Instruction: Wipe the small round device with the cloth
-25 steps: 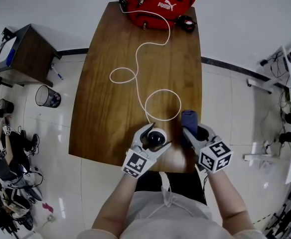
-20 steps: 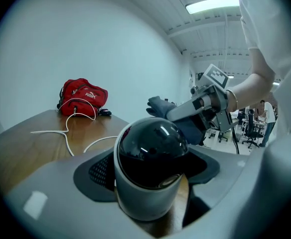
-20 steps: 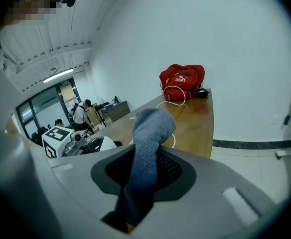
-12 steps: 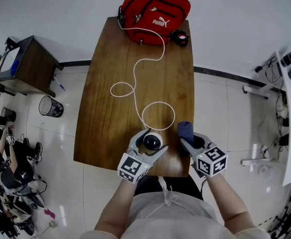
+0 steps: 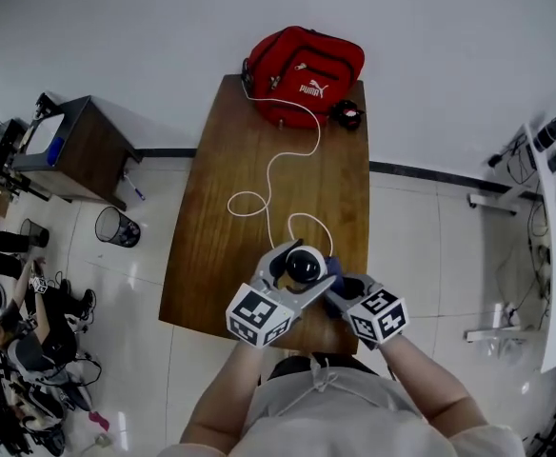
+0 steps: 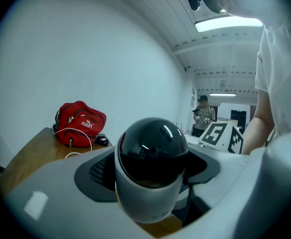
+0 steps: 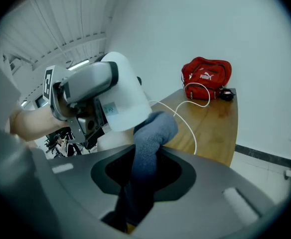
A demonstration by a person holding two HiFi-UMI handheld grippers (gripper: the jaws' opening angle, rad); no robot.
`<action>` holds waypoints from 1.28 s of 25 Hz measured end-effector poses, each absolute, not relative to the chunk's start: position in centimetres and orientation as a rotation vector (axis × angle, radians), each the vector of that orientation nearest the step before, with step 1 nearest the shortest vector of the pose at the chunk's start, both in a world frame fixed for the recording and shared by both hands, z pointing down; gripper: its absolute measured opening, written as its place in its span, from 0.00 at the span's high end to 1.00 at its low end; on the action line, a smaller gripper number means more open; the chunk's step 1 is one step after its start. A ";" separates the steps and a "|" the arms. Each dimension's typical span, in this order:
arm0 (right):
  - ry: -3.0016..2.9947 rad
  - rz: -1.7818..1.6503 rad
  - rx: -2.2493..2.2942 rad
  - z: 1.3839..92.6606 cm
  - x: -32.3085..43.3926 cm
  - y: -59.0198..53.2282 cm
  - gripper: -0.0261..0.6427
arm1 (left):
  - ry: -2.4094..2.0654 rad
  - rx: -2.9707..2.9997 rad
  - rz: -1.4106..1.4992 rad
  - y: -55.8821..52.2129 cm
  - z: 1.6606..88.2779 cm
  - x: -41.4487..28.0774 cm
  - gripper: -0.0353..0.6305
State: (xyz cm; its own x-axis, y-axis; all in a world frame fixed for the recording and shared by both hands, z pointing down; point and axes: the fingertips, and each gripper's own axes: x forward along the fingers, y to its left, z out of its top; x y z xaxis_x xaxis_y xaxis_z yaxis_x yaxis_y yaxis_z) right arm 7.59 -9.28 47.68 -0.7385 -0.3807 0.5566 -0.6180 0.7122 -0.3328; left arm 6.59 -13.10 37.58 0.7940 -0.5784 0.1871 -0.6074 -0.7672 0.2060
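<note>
Dome camera (image 5: 305, 266), glossy black top over a white body, at the 6 o'clock end of the wooden table (image 5: 221, 227) as seen from the head view. Clamped between the jaws of the left gripper (image 5: 303, 262), spread wide, one dark pad against each side of the white body. Seen in the right gripper view as tilted, a small label on the white shell facing the lens. Just beside it at 4 o'clock, the right gripper (image 5: 341, 291), jaws nearly together and pinching a blue-grey cloth (image 7: 150, 138). Cloth standing up out of the jaws in a fold, its rounded top touching the lower edge of the camera's white body. Running from the camera toward 12 o'clock, a white cable (image 5: 276, 174), looped twice on the wood and ending at a red Puma bag (image 5: 302, 65) on the far end of the table against the wall. At 3 o'clock of the bag, a small black and red object (image 5: 347, 114), too small to identify. Off the table at 9 o'clock, a mesh wastebasket (image 5: 117, 227) on the tiled floor; at 10 o'clock, a low wooden cabinet (image 5: 78, 150).
</note>
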 end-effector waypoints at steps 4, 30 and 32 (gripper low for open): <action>-2.542 0.620 0.711 44.9 6.1 -9.1 0.81 | -0.949 2.706 0.110 -13.8 36.3 6.3 0.38; -2.568 0.498 0.570 45.6 7.5 -8.6 0.81 | -0.966 2.688 -0.016 -14.8 33.3 8.4 0.38; -2.625 0.519 0.622 44.5 7.2 -9.8 0.81 | -0.950 2.712 -0.017 -14.2 32.7 9.1 0.38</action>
State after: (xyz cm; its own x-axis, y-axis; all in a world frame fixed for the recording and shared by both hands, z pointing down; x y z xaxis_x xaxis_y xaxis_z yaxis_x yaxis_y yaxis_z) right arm 7.24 -9.84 44.52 -0.8245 -0.3437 0.4496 -0.4889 0.8327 -0.2600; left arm 9.14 -14.17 32.73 0.7854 -0.6142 0.0769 -0.6111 -0.7496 0.2542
